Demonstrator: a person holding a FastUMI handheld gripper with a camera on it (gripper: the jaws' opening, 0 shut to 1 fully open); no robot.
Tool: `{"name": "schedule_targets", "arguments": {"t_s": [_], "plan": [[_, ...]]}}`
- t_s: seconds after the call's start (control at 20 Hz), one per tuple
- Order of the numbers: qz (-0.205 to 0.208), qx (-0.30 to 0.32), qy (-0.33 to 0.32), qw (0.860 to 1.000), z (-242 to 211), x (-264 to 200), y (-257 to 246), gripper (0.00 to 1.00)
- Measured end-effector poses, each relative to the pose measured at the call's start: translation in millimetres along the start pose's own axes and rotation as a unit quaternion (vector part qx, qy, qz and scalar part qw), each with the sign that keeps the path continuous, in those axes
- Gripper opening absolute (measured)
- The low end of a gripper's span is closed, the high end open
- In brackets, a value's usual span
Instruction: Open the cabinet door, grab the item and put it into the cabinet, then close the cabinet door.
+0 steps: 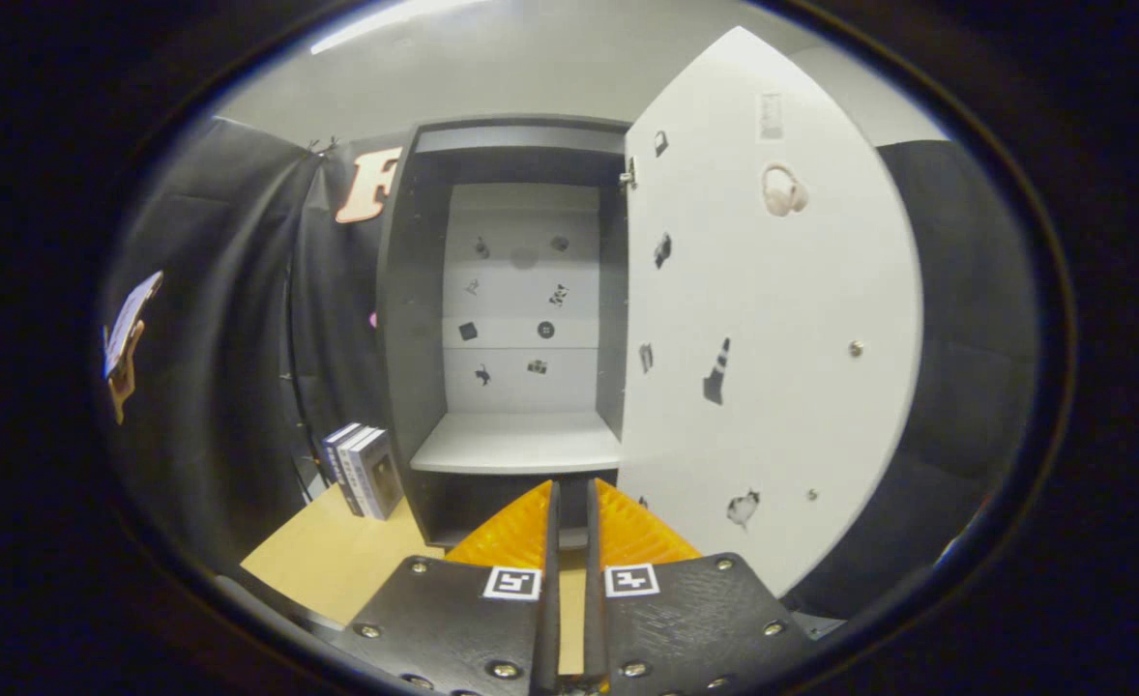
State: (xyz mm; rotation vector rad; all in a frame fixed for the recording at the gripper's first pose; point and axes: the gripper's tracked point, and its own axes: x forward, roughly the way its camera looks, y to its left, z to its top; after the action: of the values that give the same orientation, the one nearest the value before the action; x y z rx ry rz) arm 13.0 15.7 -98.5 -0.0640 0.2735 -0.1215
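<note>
Looking along the two fingers, we see the cabinet (516, 319) straight ahead with its door (773, 319) swung wide open to the right. Small stickers dot the inner face of the door and the pale back panel of the cabinet. We see a light shelf (516, 443) in the cabinet with nothing resting on it, and a dark gap below it. The item we take to be the one for the task, a small stack of upright books (365, 471), stands on the wooden table (333, 561) just left of the cabinet, touching or nearly touching its side. The gripper (569, 507) points at the cabinet's lower edge; its fingers are brought almost together with only a thin slit between them, and they hold nothing. Dark cloth hangs behind and to both sides.
</note>
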Motion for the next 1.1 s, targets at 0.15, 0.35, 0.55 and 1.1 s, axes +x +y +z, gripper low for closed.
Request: {"name": "schedule_targets", "arguments": {"t_s": [0.15,0.35,0.55,1.1], "plan": [[0.039,-0.012,0.034,0.999,-25,15,26,0.10],[0.078,-0.033,0.082,0.993,-66,33,50,0.20],[0.115,-0.049,0.128,0.984,-108,47,68,0.63],[0.165,-0.090,0.247,0.951,-224,67,87,0.93]]}}
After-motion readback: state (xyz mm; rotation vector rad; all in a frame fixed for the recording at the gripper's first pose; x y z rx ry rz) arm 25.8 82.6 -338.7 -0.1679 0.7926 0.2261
